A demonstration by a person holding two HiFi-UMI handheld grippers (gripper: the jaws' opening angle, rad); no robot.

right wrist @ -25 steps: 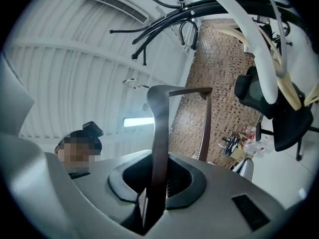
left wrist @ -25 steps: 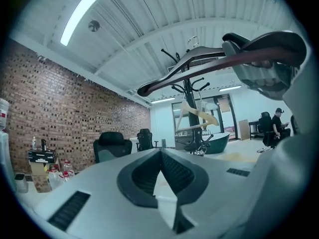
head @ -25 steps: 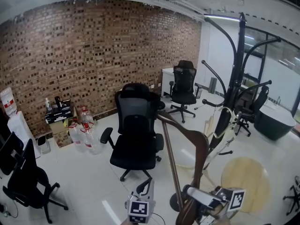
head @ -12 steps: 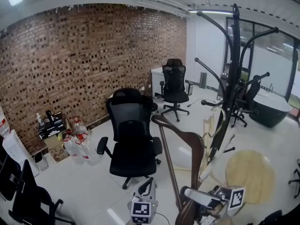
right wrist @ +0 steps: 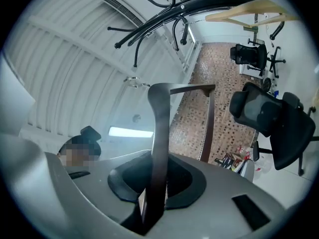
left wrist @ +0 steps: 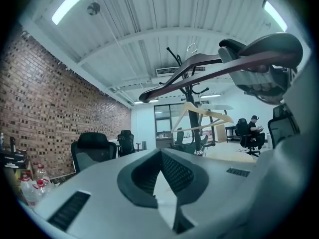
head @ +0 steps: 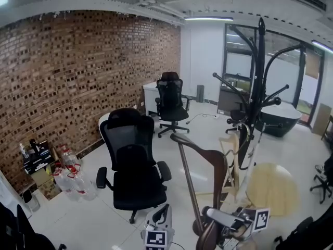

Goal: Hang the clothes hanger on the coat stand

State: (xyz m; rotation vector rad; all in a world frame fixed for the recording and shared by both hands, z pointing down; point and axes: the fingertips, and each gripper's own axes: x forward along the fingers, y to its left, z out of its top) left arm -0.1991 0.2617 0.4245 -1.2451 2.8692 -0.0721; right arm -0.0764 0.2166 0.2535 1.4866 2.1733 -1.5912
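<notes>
A dark brown wooden hanger (head: 221,165) stands upright at the bottom of the head view, and my right gripper (head: 210,220) is shut on its lower end. In the right gripper view the hanger (right wrist: 159,143) rises straight out of the closed jaws (right wrist: 154,183). The black coat stand (head: 257,87) is ahead to the right on a round wooden base (head: 273,191). A pale wooden hanger (head: 235,155) hangs on it. My left gripper (head: 162,212) sits to the left of the dark hanger, shut with nothing in it, and points at the coat stand (left wrist: 188,103).
A black office chair (head: 130,165) stands close on the left, and another (head: 170,100) stands by the back wall. Bottles and boxes (head: 62,171) line the brick wall. A seated person (left wrist: 255,129) is behind the stand. More chairs (head: 322,176) are at the right edge.
The room has slid left in the head view. The coat stand and its base now sit lower and closer to the held hanger. Both grippers keep their places at the bottom edge.
</notes>
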